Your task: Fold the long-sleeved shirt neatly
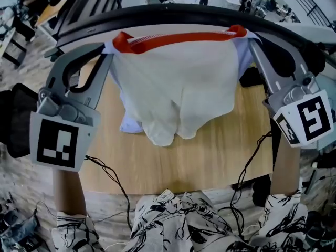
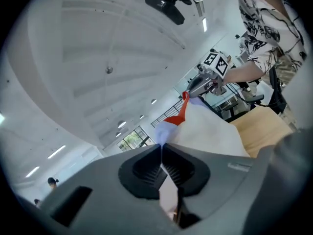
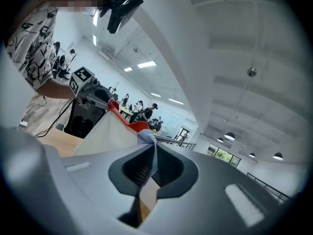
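The long-sleeved shirt (image 1: 173, 88) is cream with a red band (image 1: 178, 38) along its top edge and pale lilac parts at the sides. It hangs stretched between both grippers above the wooden table (image 1: 210, 161), and its lower end droops onto the tabletop. My left gripper (image 1: 109, 49) is shut on the shirt's top left corner, and in the left gripper view the cloth (image 2: 210, 131) runs out from between the closed jaws (image 2: 161, 153). My right gripper (image 1: 252, 35) is shut on the top right corner, with cloth (image 3: 112, 131) pinched between its jaws (image 3: 154, 153).
Black cables (image 1: 107, 169) (image 1: 247, 172) hang over the table's near edge on both sides. A dark object (image 1: 253, 76) sits at the table's right, partly behind the shirt. A curved dark rail (image 1: 173, 14) runs behind the table. Several people stand far off in the hall (image 3: 142, 109).
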A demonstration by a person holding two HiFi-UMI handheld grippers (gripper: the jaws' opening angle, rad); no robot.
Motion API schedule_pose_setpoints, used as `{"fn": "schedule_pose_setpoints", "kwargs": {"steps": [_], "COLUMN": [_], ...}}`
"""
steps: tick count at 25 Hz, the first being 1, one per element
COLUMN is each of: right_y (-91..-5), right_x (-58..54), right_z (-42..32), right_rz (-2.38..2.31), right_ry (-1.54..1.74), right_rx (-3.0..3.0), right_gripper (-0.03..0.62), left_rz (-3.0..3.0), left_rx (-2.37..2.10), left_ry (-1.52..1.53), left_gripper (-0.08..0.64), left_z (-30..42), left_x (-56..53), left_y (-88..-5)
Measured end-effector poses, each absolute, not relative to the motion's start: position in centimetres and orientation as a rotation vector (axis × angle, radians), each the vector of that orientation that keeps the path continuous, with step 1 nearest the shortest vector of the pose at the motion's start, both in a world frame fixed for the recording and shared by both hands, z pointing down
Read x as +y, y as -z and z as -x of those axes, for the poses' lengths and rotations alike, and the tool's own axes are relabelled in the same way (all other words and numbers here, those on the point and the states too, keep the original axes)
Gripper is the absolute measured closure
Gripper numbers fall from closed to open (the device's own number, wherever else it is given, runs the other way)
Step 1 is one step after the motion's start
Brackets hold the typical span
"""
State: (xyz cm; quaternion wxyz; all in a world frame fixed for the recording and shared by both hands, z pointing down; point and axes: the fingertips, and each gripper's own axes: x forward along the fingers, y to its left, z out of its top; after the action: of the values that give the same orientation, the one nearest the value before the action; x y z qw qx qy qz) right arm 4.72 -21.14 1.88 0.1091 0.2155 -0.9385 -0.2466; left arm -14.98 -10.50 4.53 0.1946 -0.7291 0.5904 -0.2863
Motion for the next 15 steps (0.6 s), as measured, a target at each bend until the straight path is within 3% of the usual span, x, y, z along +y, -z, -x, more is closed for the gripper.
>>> {"fn": "schedule_pose_setpoints", "kwargs": {"steps": [4, 15], "right_y": [3.8, 9.9], "right_x": [-23.0, -22.5], "right_z": [-5.2, -7.7], "right_rz": [-0.678, -0.763], "right_ry": [0.788, 0.925], "right_rx": [-2.77, -2.765], "right_gripper": [0.575, 0.575], "left_rz": [1.966, 1.826], "left_rx": [1.607, 1.559], "left_ry": [0.804, 0.748], "left_gripper": [0.54, 0.54], "left_z": [13.9, 11.6], "left_x": [-12.6, -12.2], "left_y": [1.3, 7.9]}}
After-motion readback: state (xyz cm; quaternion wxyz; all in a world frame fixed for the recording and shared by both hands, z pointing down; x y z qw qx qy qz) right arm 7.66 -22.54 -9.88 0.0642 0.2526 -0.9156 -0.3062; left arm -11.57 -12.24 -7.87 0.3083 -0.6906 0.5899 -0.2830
